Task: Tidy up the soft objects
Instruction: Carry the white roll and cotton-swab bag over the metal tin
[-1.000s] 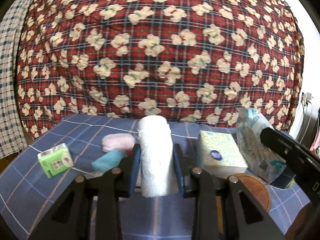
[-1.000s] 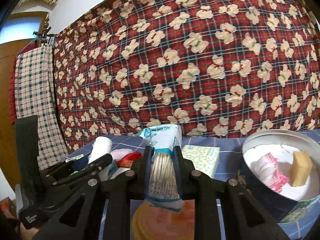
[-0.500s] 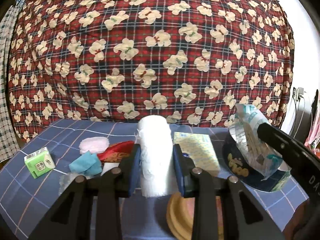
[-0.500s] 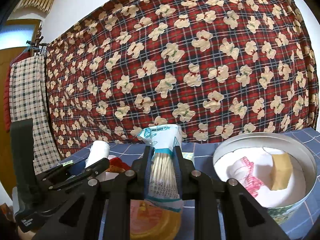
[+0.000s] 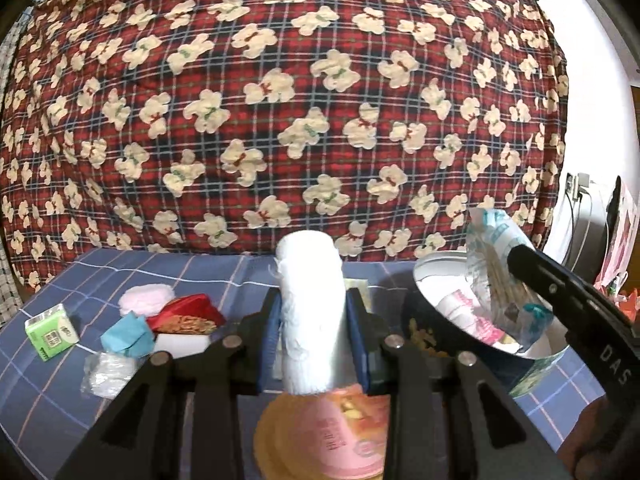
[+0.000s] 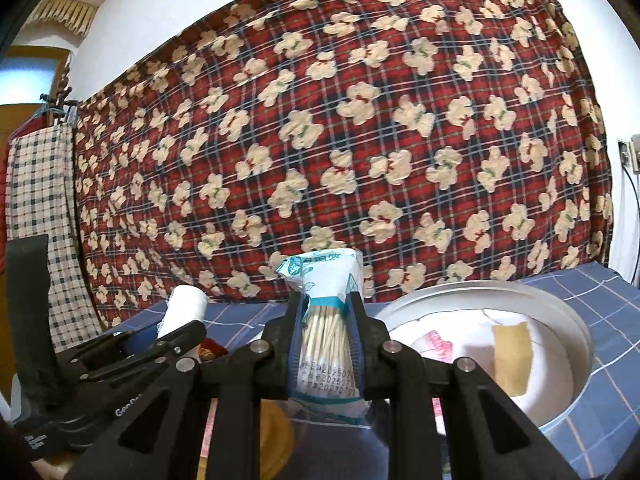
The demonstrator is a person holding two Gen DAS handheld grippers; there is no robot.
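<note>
Gauze roll (image 5: 311, 312) — clamped, left claw (image 5: 312, 340).

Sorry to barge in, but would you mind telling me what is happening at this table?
A person is tidying soft items using two hand-held tongs. The left tongs grip a white roll; the right tongs grip a bag of cotton swabs. Both are held near the round tin, which already holds a yellow sponge. Other items lie on the blue cloth.
</note>
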